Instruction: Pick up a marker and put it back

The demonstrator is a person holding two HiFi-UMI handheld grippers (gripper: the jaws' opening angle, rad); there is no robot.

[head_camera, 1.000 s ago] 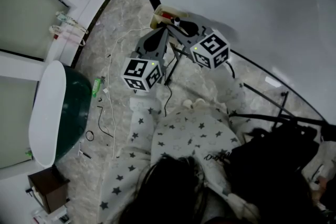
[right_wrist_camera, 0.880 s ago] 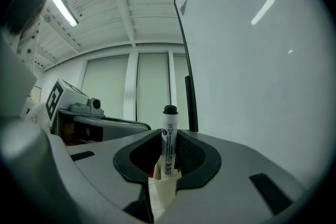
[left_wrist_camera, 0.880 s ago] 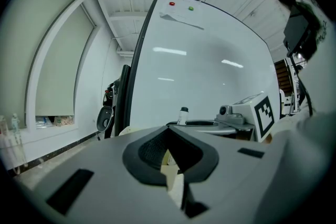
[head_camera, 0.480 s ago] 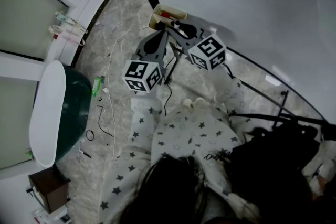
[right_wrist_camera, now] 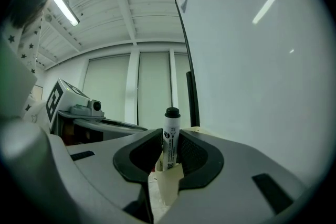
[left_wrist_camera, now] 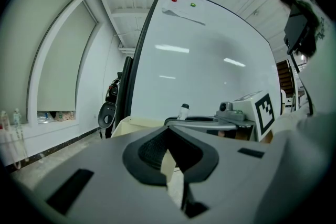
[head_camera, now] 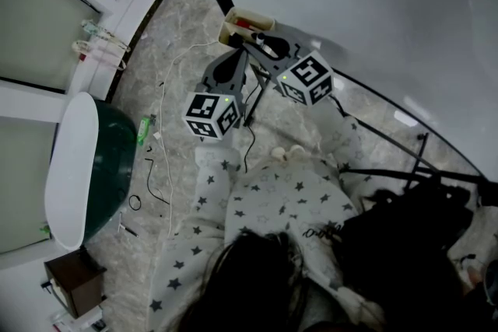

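Right gripper view: right gripper point(right_wrist_camera: 169, 165) clamped on the marker point(right_wrist_camera: 170, 136). The marker stands upright between the pads, black cap on top, white printed barrel below. Whiteboard point(right_wrist_camera: 252, 86) fills the right of the view; nothing touches it.

Left gripper view: left gripper point(left_wrist_camera: 170, 165) has its jaws a narrow gap apart with nothing between them; only a cream surface shows through the slit. Beyond it, the other gripper's marker cube and the capped marker are visible, clear of the board.

Head view: both grippers are held out over the floor in front of the person, the right one reaching further towards a cream tray point(head_camera: 243, 12) at the foot of the whiteboard. Something red lies in the tray; too small to identify. The marker tip looks near the tray, but I cannot tell whether it touches.

Judgement: pick-up is done and the put-back is in hand. The next move calls for lowering the marker into the tray, tilting it to lie flat, then parting the jaws only once it rests there.
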